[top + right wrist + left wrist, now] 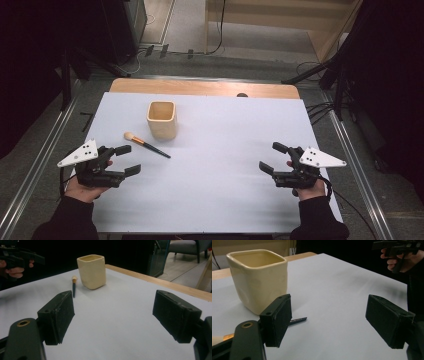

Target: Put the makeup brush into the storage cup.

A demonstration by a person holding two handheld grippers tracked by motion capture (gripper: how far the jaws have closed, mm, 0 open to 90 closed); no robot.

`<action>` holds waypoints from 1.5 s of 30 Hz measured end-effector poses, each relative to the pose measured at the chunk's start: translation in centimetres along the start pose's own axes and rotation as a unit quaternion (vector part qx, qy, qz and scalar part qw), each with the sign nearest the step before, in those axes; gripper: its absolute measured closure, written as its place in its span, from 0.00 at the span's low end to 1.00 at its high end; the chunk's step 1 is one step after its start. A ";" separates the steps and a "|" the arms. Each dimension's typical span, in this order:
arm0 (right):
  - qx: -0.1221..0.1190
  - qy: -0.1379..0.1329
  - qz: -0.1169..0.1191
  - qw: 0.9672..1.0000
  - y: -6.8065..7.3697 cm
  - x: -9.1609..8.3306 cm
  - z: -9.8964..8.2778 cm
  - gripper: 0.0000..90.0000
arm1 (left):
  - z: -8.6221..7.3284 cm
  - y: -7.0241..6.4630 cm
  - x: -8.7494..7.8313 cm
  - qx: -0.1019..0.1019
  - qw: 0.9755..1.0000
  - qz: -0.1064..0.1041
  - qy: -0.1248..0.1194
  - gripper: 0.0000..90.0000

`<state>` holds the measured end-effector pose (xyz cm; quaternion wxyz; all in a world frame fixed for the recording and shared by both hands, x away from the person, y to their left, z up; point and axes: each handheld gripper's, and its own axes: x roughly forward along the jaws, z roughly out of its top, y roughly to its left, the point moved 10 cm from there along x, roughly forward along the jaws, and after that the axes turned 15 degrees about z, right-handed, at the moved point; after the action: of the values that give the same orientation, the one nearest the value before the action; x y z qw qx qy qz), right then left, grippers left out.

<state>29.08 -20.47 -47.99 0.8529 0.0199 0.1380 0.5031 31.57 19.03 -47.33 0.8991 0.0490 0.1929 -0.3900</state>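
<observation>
The right gripper (113,317) has its jaws wide apart over the white table cover (120,322). Beyond stands a cream square cup (91,271); a makeup brush (74,286) lies just beside it.

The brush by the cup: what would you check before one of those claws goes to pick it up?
1. Brush lies flat on the table, nothing on it: ok.
2. Left claw open, nothing between its jaws: ok.
3. Right claw open and empty: ok.
4. Cup upright, mouth up: ok.
5. Brush apart from the cup: ok, a small gap shows in the high view.
6. Cup empty inside: cannot tell, its bottom is hidden.
</observation>
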 end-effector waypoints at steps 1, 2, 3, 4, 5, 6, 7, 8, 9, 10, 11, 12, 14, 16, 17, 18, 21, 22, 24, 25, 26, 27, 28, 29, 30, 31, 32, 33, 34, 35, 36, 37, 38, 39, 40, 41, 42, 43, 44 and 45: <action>0.000 0.000 0.001 1.000 0.0 0.0 0.0 0.20 | 0.3 0.0 0.1 0.000 1.000 0.000 -0.005 0.24; 0.001 0.000 0.002 1.000 0.1 0.0 0.0 0.20 | 0.4 -0.1 0.2 0.003 1.000 0.001 -0.004 0.24; 0.001 0.000 0.002 1.000 0.1 0.0 0.0 0.20 | 0.4 -0.1 0.2 0.003 1.000 0.001 -0.004 0.24; -0.001 0.001 0.001 1.000 0.1 0.1 0.1 0.20 | 0.4 0.1 0.5 0.014 1.000 0.007 0.000 0.24; -0.003 0.002 0.003 1.000 0.1 0.1 0.1 0.20 | 0.4 0.2 0.7 0.014 1.000 0.008 0.003 0.24; -0.003 0.003 0.004 1.000 0.2 0.1 0.1 0.20 | 0.4 0.3 0.7 0.010 1.000 0.009 0.005 0.24; -0.003 0.003 0.004 1.000 0.2 0.1 0.1 0.20 | 0.4 0.3 0.7 0.010 1.000 0.009 0.005 0.24; -0.005 0.004 0.003 1.000 0.2 0.0 0.1 0.20 | 0.6 0.5 0.8 0.001 1.000 0.014 0.003 0.25; -0.005 0.003 0.002 1.000 0.1 0.0 0.1 0.20 | 0.8 0.7 0.9 0.002 1.000 0.021 0.003 0.25; -0.003 0.002 0.002 1.000 0.1 0.0 0.2 0.20 | 0.9 0.8 1.1 0.008 1.000 0.026 0.007 0.25; -0.003 0.001 0.001 1.000 0.1 -0.1 0.2 0.20 | 1.0 1.0 1.3 0.007 0.999 0.029 0.010 0.25; -0.003 0.001 0.001 1.000 0.1 -0.1 0.2 0.20 | 1.0 1.0 1.3 0.007 0.999 0.029 0.010 0.25; -0.002 0.000 0.002 1.000 0.1 -0.1 0.2 0.20 | 1.5 1.3 1.8 0.007 0.999 0.034 0.016 0.25; -0.001 -0.001 0.005 1.000 0.2 -0.1 0.2 0.20 | 1.9 1.4 2.2 0.014 0.999 0.039 0.018 0.25; -0.001 -0.001 0.005 1.000 0.2 -0.1 0.2 0.20 | 1.9 1.4 2.2 0.014 0.999 0.039 0.018 0.25; -0.003 0.000 0.007 1.000 0.3 -0.1 0.2 0.20 | 2.2 1.7 2.5 0.018 0.999 0.039 0.021 0.25; -0.004 0.002 0.008 1.000 0.4 0.0 0.2 0.20 | 2.3 1.9 2.8 0.021 0.999 0.041 0.022 0.25; -0.003 0.001 0.008 1.000 0.4 0.0 0.2 0.20 | 2.2 2.2 3.1 0.020 0.998 0.044 0.027 0.25; -0.003 0.002 0.008 1.000 0.4 0.0 0.2 0.20 | 2.3 2.5 3.4 0.015 0.998 0.045 0.032 0.25; -0.004 0.004 0.007 1.000 0.4 0.0 0.2 0.20 | 2.3 2.6 3.5 0.013 0.998 0.043 0.034 0.25; -0.004 0.004 0.007 1.000 0.4 0.0 0.2 0.20 | 2.3 2.7 3.7 0.013 0.998 0.044 0.034 0.25; -0.004 0.004 0.007 1.000 0.4 0.1 0.2 0.20 | 2.3 2.9 3.7 0.013 0.998 0.044 0.035 0.25; -0.005 0.005 0.007 1.000 0.4 0.1 0.1 0.20 | 2.3 3.1 3.9 0.010 0.998 0.045 0.035 0.26; -0.005 0.005 0.007 1.000 0.4 0.1 0.1 0.20 | 2.3 3.1 3.9 0.010 0.998 0.045 0.035 0.26; -0.005 0.007 0.008 1.000 0.4 0.1 0.1 0.20 | 2.2 3.4 4.1 0.008 0.998 0.046 0.045 0.26; -0.005 0.008 0.008 1.000 0.4 0.2 0.1 0.20 | 2.2 3.4 4.1 0.008 0.998 0.046 0.045 0.26; -0.004 0.008 0.008 1.000 0.4 0.2 0.1 0.20 | 2.2 3.7 4.4 0.005 0.998 0.049 0.050 0.26; -0.004 0.008 0.008 1.000 0.4 0.2 0.1 0.20 | 2.2 3.7 4.4 0.005 0.998 0.049 0.050 0.26; -0.004 0.009 0.008 1.000 0.4 0.1 0.1 0.20 | 2.3 4.0 4.5 0.004 0.997 0.051 0.053 0.26; -0.005 0.008 0.007 1.000 0.4 0.1 0.1 0.20 | 2.3 4.2 4.5 0.004 0.997 0.054 0.054 0.26; -0.005 0.008 0.007 1.000 0.4 0.1 0.1 0.20 | 2.4 4.3 4.5 0.004 0.997 0.054 0.056 0.26; -0.005 0.008 0.007 1.000 0.4 0.1 0.1 0.20 | 2.4 4.3 4.5 0.004 0.997 0.054 0.056 0.26; -0.005 0.008 0.007 1.000 0.4 0.1 0.1 0.20 | 2.4 4.5 4.6 0.005 0.996 0.059 0.063 0.26; -0.005 0.008 0.007 1.000 0.4 0.1 0.1 0.20 | 2.4 4.5 4.6 0.005 0.996 0.059 0.063 0.26; -0.004 0.008 0.007 1.000 0.3 0.1 0.1 0.20 | 2.4 4.7 4.7 0.007 0.996 0.061 0.069 0.26; -0.003 0.008 0.007 1.000 0.4 0.1 0.1 0.20 | 2.4 4.7 4.7 0.010 0.995 0.061 0.073 0.26; -0.003 0.009 0.007 1.000 0.4 0.1 0.0 0.20 | 2.4 4.7 4.8 0.015 0.995 0.059 0.078 0.27; -0.003 0.010 0.007 1.000 0.4 0.1 0.0 0.20 | 2.4 4.7 4.8 0.023 0.994 0.059 0.084 0.27; -0.004 0.010 0.008 1.000 0.4 0.1 0.0 0.20 | 2.5 4.7 4.9 0.029 0.994 0.060 0.090 0.27; -0.004 0.010 0.008 1.000 0.4 0.1 0.0 0.20 | 2.5 4.8 4.9 0.033 0.993 0.060 0.093 0.27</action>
<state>28.80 -20.15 -47.93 0.8477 0.0126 0.1448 0.5102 38.82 18.38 -47.16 0.8967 0.1261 0.2599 -0.3355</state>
